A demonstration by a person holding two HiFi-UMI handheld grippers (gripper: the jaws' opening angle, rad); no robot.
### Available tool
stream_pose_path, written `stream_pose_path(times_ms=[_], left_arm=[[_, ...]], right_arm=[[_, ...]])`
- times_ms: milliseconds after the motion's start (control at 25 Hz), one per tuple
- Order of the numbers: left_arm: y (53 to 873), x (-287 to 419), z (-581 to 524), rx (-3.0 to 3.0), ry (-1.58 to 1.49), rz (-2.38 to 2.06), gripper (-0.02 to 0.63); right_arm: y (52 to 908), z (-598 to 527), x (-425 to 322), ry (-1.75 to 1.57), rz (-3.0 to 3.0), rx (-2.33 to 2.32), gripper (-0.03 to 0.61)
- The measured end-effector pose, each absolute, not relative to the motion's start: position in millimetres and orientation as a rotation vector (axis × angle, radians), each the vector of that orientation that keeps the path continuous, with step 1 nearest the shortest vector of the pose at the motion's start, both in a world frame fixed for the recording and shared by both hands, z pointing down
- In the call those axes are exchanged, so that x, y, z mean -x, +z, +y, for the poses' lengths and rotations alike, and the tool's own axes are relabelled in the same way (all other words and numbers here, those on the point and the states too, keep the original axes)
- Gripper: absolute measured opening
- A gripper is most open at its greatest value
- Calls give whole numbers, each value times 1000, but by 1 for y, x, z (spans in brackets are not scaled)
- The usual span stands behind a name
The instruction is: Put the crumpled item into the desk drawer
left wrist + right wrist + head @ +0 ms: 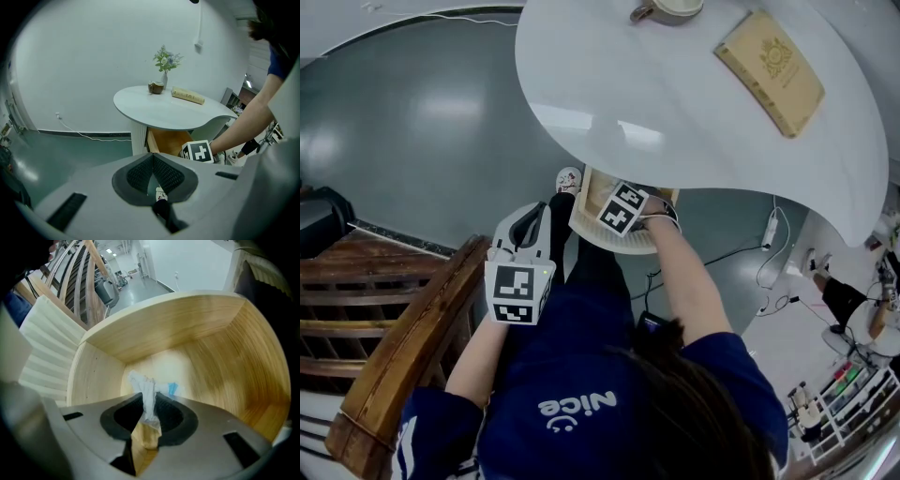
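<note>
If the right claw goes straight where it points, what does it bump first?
Most likely the pale wooden floor of the open drawer, right behind the crumpled white tissue it pinches; depth is unclear.

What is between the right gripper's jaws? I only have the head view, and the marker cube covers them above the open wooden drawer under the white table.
Observer: The right gripper view shows the right gripper pinching a crumpled white tissue with a blue patch on it.
Operator: Is the tissue inside the drawer?
Observer: Yes, it hangs within the walls of the light wooden drawer. I cannot tell whether it touches the floor.
Operator: And the left gripper?
Observer: The left gripper view shows the left gripper with its jaws together and nothing between them.
</note>
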State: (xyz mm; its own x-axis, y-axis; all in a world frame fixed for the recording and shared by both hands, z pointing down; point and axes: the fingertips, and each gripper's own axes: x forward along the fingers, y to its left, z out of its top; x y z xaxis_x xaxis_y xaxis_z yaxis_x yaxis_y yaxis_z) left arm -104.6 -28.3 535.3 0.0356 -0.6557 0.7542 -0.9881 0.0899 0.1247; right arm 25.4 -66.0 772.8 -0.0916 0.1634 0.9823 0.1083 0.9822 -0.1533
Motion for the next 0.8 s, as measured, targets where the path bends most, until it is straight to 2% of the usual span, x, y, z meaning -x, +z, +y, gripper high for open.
stream_pose_path(times_ms=[80, 160, 240, 480, 800], left_arm=[[535, 106, -30, -1636, 617, -1694, 3], [536, 107, -31, -1638, 613, -1691, 4], [536, 107, -33, -1647, 614, -1684, 3], [532, 104, -43, -1688, 605, -1666, 4], [522, 96, -63, -1762, 579, -1638, 3]], right_arm=[[771, -66, -24, 69, -1671, 203, 108], [768, -64, -24, 93, -1663, 212, 170], [766, -62, -25, 100, -1655, 218, 192], [749, -64, -26, 100, -1693, 181, 216], [710, -64, -24, 133, -1773, 99, 216]])
